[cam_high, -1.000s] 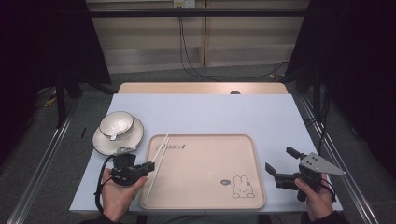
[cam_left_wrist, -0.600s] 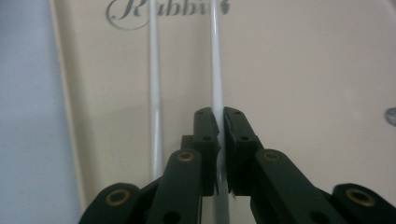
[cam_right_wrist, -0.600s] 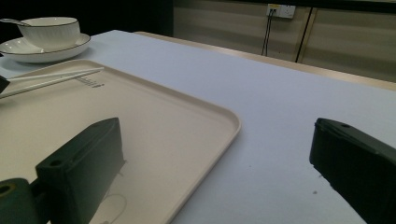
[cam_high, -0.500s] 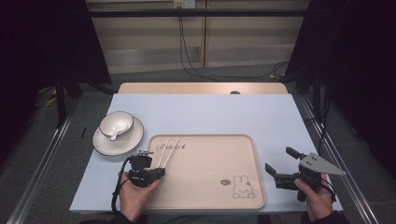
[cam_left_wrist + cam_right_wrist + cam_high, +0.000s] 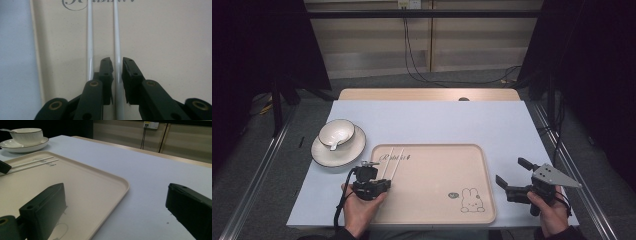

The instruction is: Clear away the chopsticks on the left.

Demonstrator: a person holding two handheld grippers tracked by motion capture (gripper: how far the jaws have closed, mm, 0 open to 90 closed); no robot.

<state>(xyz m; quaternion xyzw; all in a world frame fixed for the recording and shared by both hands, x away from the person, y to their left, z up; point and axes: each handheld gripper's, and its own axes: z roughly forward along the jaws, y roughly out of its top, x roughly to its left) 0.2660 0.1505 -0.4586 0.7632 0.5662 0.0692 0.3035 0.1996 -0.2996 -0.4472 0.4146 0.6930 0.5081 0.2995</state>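
We note two thin white chopsticks [image 5: 90, 37] lying side by side on the left part of the beige rectangular plastic tray [image 5: 437, 200], just below its printed script. The left gripper [image 5: 117, 62] sits low over their near ends; its jaws have just been opening slightly, and one chopstick runs through the narrow gap between them, the other just outside. The right gripper [image 5: 509, 172] rests spread wide on the pale blue tabletop [image 5: 452, 120], right of the tray.

chopsticks [image 5: 116, 37]: white, smooth, glossy, look like plastic
tray [image 5: 432, 200]: beige, matt, plastic-looking
table cover [image 5: 452, 120]: pale blue, smooth, matt
bowl [image 5: 336, 133] and saucer [image 5: 326, 155]: glossy white ceramic, dark rim
left gripper [image 5: 117, 66]: matt black plastic, brass-coloured rivets
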